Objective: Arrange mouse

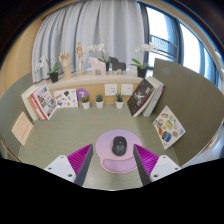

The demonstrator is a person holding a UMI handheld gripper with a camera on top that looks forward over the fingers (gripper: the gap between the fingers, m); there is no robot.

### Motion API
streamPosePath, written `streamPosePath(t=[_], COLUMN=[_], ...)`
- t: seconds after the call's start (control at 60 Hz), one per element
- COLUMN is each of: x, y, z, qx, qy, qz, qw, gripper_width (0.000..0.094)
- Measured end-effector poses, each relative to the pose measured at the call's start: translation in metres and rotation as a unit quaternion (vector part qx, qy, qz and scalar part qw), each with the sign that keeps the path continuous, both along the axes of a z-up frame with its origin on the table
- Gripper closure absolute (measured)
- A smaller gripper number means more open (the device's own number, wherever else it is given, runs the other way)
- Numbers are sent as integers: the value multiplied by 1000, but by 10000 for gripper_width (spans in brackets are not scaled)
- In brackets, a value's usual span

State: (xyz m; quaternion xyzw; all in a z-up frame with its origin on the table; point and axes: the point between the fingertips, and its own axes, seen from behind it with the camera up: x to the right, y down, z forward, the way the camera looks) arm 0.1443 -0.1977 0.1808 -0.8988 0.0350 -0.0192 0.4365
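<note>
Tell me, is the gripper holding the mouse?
No, nothing is held. The gripper is open, and the mouse rests on its round purple mat, just ahead of the fingers.

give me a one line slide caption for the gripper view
Open tool poised over a dark mouse resting on a round purple mouse pad, with potted plants lined up beyond.

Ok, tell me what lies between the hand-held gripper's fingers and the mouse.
Only the round purple mouse pad: the gripper view shows the dark mouse resting on it, just ahead of the open hand-held gripper, with nothing else in that stretch.
</note>
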Motion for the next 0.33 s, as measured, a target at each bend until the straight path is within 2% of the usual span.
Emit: streamPosePath(t=[0.183,0.333], x=[-3,-3], y=[-29,-39], z=[49,68], qx=[37,50], qy=[-10,-10], qz=[4,9], qw=[999,999], gripper_width=[132,135])
